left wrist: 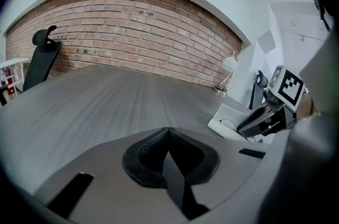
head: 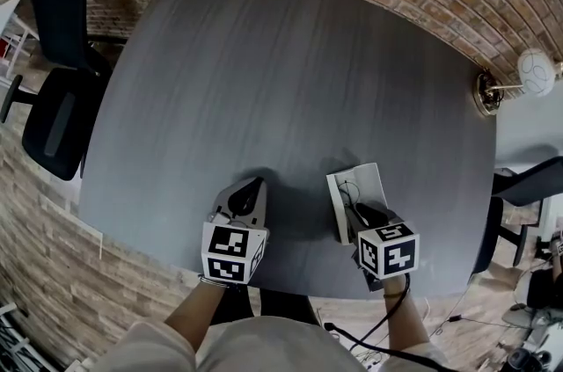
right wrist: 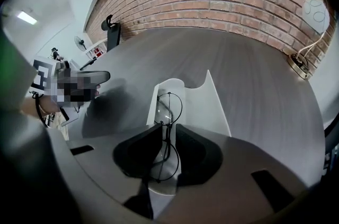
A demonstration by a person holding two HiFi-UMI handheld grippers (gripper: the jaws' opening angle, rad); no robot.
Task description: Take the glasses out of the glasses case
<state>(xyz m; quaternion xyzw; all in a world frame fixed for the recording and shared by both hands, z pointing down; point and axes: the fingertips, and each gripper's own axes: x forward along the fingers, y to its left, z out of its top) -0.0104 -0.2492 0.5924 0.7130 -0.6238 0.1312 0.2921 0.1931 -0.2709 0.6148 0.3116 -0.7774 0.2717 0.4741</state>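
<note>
Task barely begun: the case is open, the glasses are not out yet.

- **Left gripper** point(left wrist: 168, 133): your jaws are shut together with nothing between them, and only bare table point(left wrist: 106, 96) lies ahead of the tips. It sits low and roughly level, pointing across the table, with your forearm straight behind it.
- **Case** point(right wrist: 204, 106): it lies off to the right of those jaws, lid flipped up.
- **Right gripper** point(right wrist: 168, 130): your jaws are pinched narrow on the glasses point(right wrist: 169, 105). The wire frame stands on edge between the pads, one lens beyond the tips and one back toward the gripper body. The glasses are over the case tray, right under and ahead of these jaws. The gripper tilts down into the case.

Left to do, as I judge it: lift them clear of the case and set them down.
</note>
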